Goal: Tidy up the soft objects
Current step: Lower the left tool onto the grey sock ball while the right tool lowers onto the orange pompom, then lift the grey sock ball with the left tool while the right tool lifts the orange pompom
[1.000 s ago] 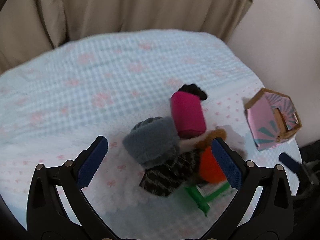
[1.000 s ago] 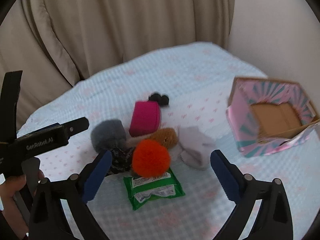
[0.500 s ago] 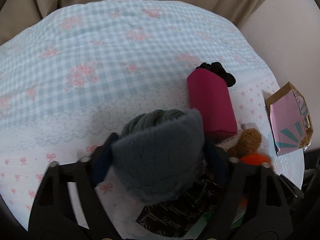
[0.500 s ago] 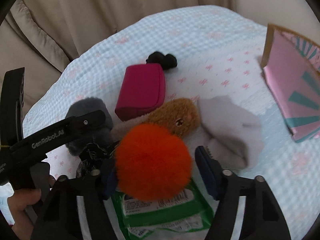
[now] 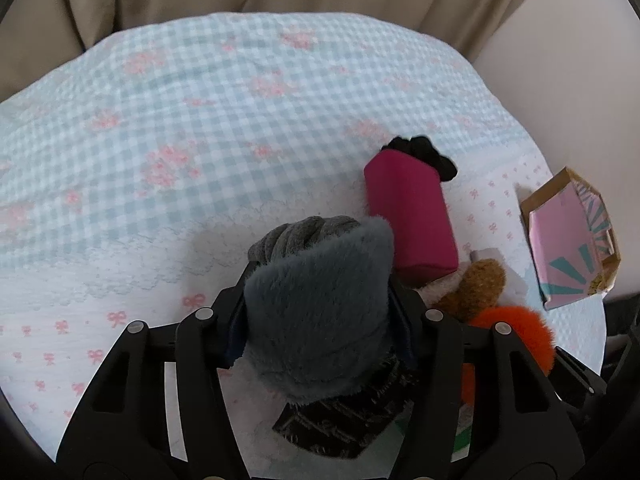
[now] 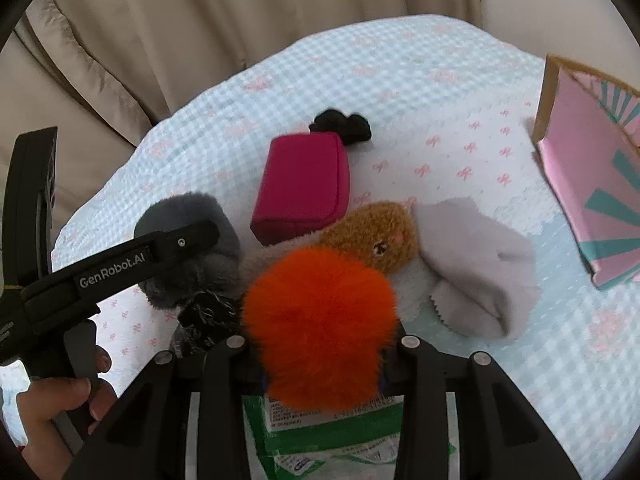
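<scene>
A pile of soft things lies on the checked cloth. My left gripper (image 5: 320, 320) is shut on a grey fluffy piece (image 5: 320, 308), which also shows in the right wrist view (image 6: 188, 248). My right gripper (image 6: 322, 360) is shut on an orange pompom (image 6: 320, 328), seen in the left wrist view (image 5: 516, 336) too. Beside them lie a magenta pouch (image 6: 304, 184), a brown plush toy (image 6: 376, 240), a pale grey cloth (image 6: 476, 272), a black scrunchie (image 6: 340, 126) and a dark knitted piece (image 5: 344, 416).
A pink and teal cardboard box (image 6: 592, 168) stands at the right, near the table edge. A green wipes packet (image 6: 328, 440) lies under the pompom. Beige curtains (image 6: 200, 20) hang behind the round table. The far half of the cloth (image 5: 200, 120) is bare.
Both grippers came down onto the pile and closed: the left on the grey fluffy piece, the right on the orange pompom.
</scene>
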The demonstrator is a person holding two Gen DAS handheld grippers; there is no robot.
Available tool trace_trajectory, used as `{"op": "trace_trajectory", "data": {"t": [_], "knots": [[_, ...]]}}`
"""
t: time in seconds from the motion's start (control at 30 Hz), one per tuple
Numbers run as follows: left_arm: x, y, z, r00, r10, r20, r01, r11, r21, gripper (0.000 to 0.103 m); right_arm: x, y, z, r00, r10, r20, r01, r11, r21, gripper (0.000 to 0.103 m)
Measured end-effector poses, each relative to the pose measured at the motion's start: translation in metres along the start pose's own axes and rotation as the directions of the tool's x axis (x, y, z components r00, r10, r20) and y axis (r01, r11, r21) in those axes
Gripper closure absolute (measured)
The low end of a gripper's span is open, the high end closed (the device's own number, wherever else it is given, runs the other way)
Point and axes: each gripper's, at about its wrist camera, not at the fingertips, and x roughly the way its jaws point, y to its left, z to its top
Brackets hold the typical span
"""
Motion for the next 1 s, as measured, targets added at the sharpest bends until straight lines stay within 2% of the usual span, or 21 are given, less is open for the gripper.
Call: {"op": "trace_trajectory", "data": {"t": [0.17, 0.43, 0.67, 0.87, 1.0], "knots": [[-0.032, -0.007, 0.007, 0.999, 0.004, 0.034, -0.004, 1.000, 0.005, 0.050, -0.027, 0.003, 0.008, 0.999, -0.011, 0.034, 0.011, 1.000, -0.009, 0.069], [-0.115, -0.034, 0.024, 0.995, -0.010, 0.097, 0.009, 1.000, 0.009, 0.050, -0.100, 0.014, 0.025, 0.996, -0.031, 0.089, 0.032, 0.999, -0.020, 0.069], [-0.209, -0.080, 0.030, 0.989, -0.011, 0.149, 0.007, 1.000, 0.030, 0.050, -0.188, 0.020, 0.045, 0.986, -0.051, 0.159, 0.058, 0.998, -0.035, 0.069], [-0.268, -0.133, 0.031, 0.984, -0.031, 0.175, 0.019, 0.997, 0.069, 0.049, -0.261, 0.011, 0.063, 0.975, -0.073, 0.212, 0.080, 0.996, -0.028, 0.069], [-0.292, -0.175, 0.033, 0.981, -0.058, 0.186, 0.044, 0.996, 0.078, 0.049, -0.305, -0.007, 0.075, 0.967, -0.101, 0.234, 0.110, 0.994, -0.028, 0.069]]}}
